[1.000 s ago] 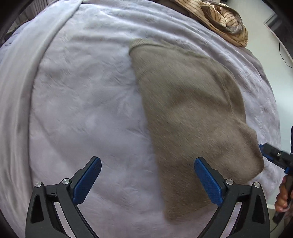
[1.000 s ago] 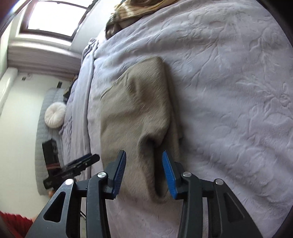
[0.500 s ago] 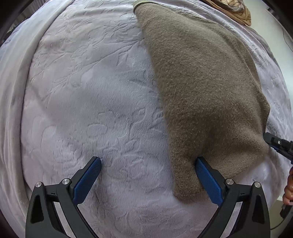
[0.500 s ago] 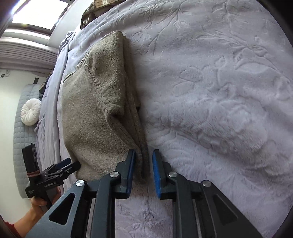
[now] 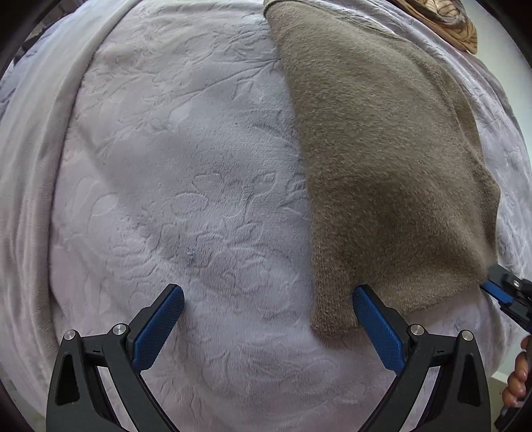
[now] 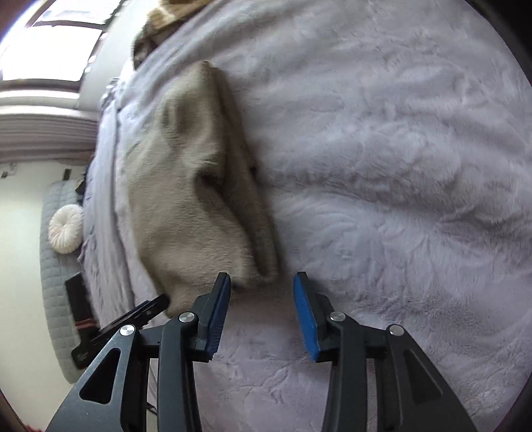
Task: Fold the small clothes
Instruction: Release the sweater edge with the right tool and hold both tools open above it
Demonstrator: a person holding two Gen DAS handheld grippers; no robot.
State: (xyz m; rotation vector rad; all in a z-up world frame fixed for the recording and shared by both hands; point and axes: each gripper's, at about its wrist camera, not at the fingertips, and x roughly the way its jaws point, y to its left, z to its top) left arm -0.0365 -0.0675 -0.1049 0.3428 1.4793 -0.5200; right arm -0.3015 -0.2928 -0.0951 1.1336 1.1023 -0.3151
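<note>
Right hand-held gripper (image 6: 261, 282) jaws just reopened, off the brown garment (image 6: 199, 206) edge.

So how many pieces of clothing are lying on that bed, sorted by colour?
Plain brown: 1, the brown knit garment
Tan and dark striped: 1, the striped garment bunched at the blanket's far edge
Total: 2

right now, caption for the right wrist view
Right tool open just short of the folded brown garment lying on the lilac embossed blanket.
</note>
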